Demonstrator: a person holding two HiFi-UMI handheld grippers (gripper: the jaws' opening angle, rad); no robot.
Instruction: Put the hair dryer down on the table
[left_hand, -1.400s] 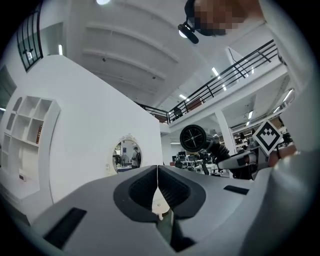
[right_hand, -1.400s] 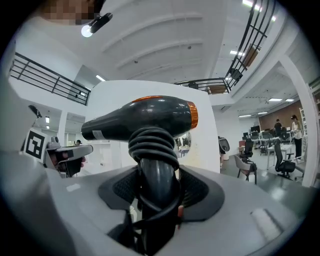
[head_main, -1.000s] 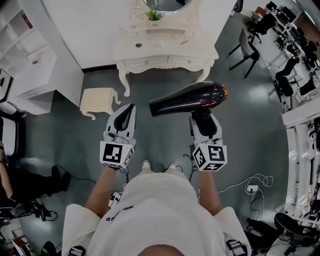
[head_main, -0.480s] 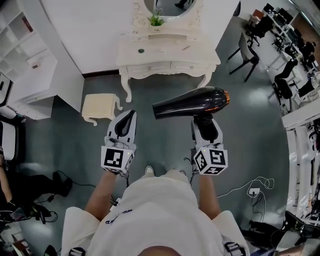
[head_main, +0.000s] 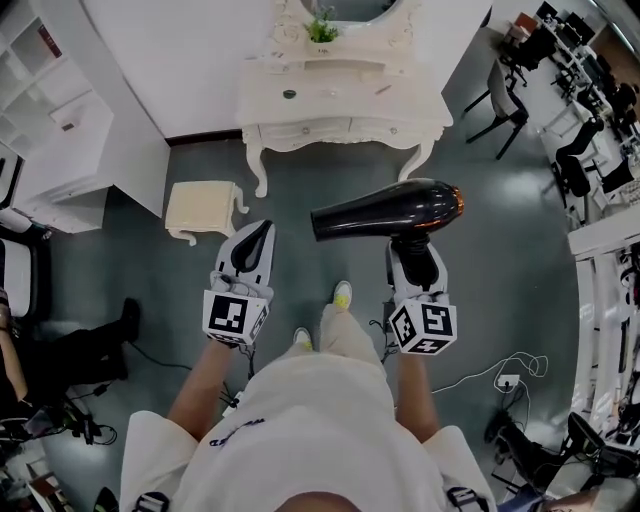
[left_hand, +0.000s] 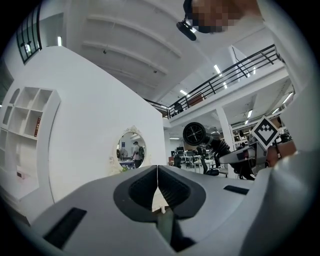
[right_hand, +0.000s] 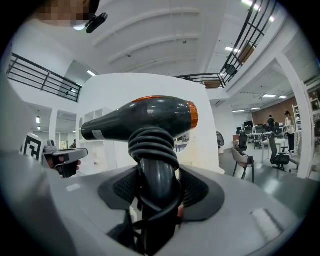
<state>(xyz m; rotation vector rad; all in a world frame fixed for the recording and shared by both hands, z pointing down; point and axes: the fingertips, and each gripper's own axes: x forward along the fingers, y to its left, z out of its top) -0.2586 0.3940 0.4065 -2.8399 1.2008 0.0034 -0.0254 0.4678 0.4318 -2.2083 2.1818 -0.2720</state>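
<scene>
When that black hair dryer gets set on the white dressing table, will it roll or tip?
Probably tips if stood on its handle: the hair dryer has a bulky barrel above the handle that the right gripper clamps. Laid sideways, the round barrel might rock, but the handle should stop rolling. The cord coiled round the handle may loosen.

The person wears a white short-sleeved shirt (head_main: 300, 440) and pale shoes (head_main: 342, 295). The left hand-held gripper (head_main: 258, 232) and right hand-held gripper (head_main: 414, 252) are grey, each with a black-and-white marker cube (head_main: 236, 315).
</scene>
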